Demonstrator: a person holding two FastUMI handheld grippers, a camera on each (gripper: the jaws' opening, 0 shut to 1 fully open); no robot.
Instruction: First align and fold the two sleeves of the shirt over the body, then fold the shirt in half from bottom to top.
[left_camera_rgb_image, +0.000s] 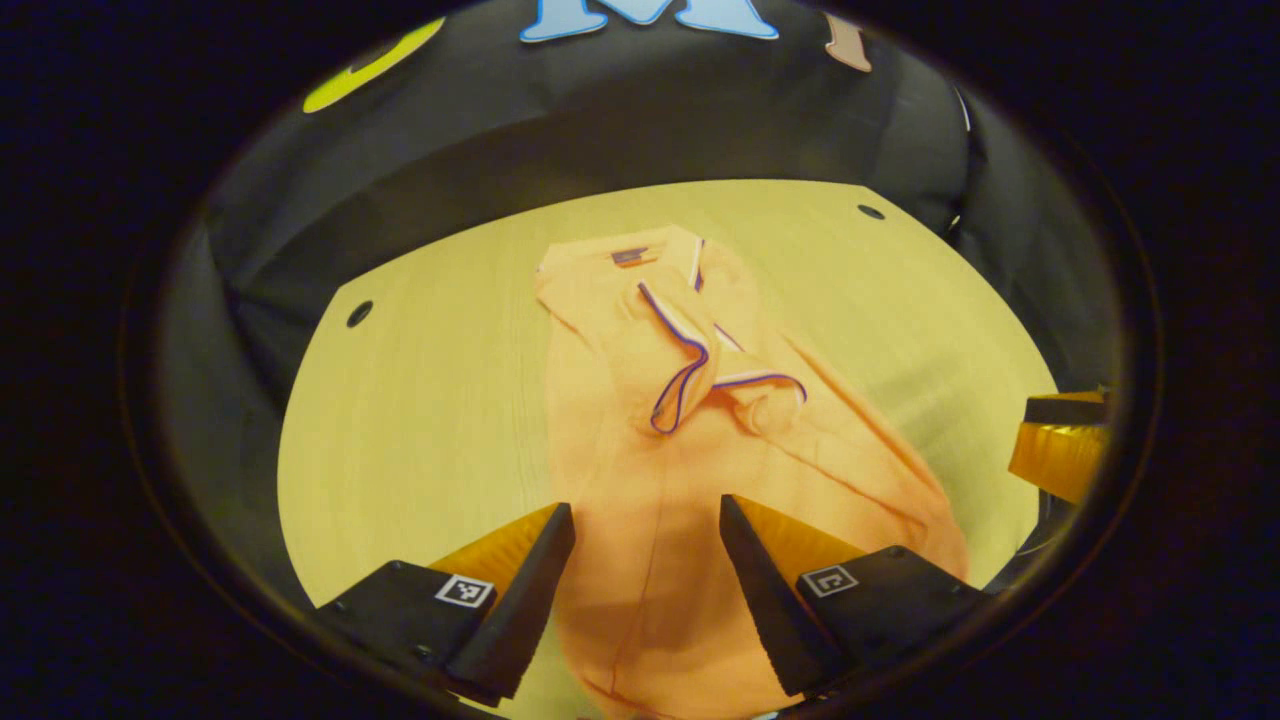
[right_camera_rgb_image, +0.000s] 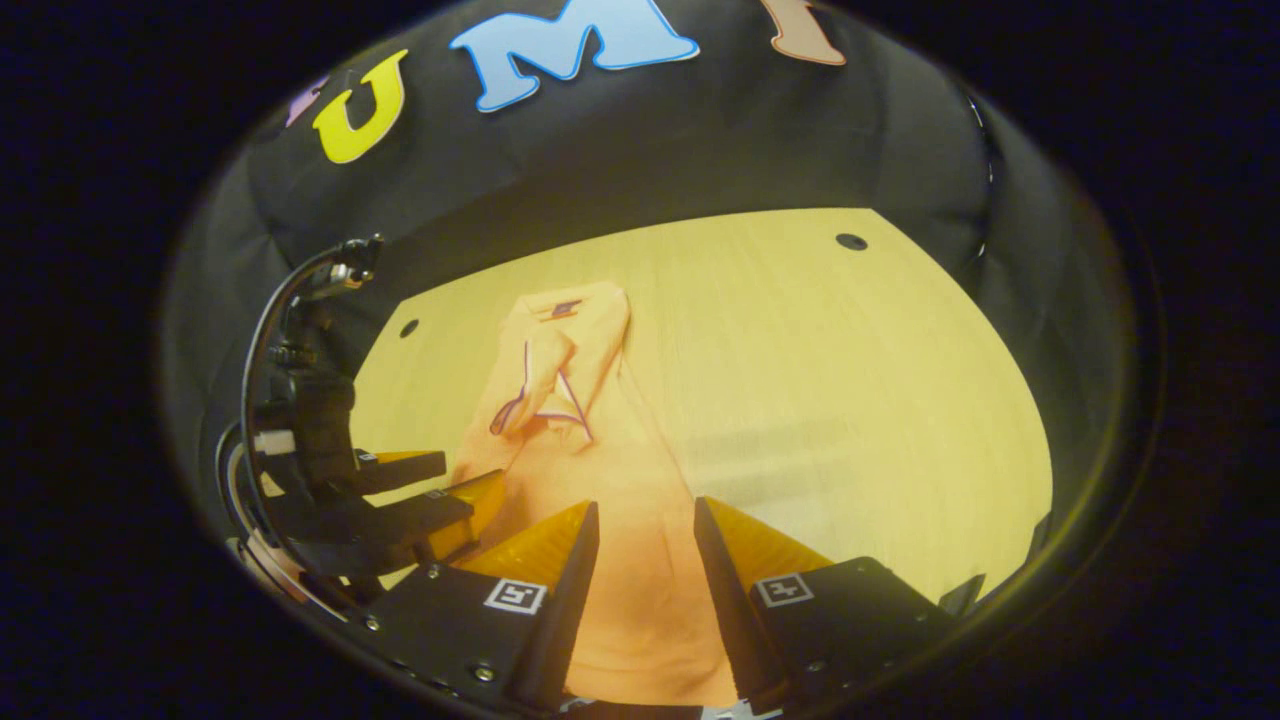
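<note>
- An orange shirt (left_camera_rgb_image: 660, 450) is laid on the light wooden desk (left_camera_rgb_image: 420, 400), stretched lengthwise away from both cameras, its collar end lying far and its hem end near.
- Both sleeves (left_camera_rgb_image: 690, 370), trimmed with a purple and white stripe at the cuffs, are seen folded in over the body of the shirt, where they meet and are bunched a little at the middle.
- In the left gripper view, the left tongs (left_camera_rgb_image: 647, 520) are held wide apart above the near part of the shirt, with cloth seen between the fingers but not pressed by them.
- In the right gripper view, the right tongs (right_camera_rgb_image: 646, 520) are likewise held apart over the shirt's near end, and nothing is gripped.
- In the right gripper view, the left tongs (right_camera_rgb_image: 430, 490) are seen at the left, just beside the shirt's left edge, with a cable (right_camera_rgb_image: 270, 330) arched above them.
- Small dark holes (left_camera_rgb_image: 359, 314) are seen in the desk near its far corners.
- At the right edge of the left gripper view, part of the right tongs (left_camera_rgb_image: 1065, 440) is seen beside the shirt.
</note>
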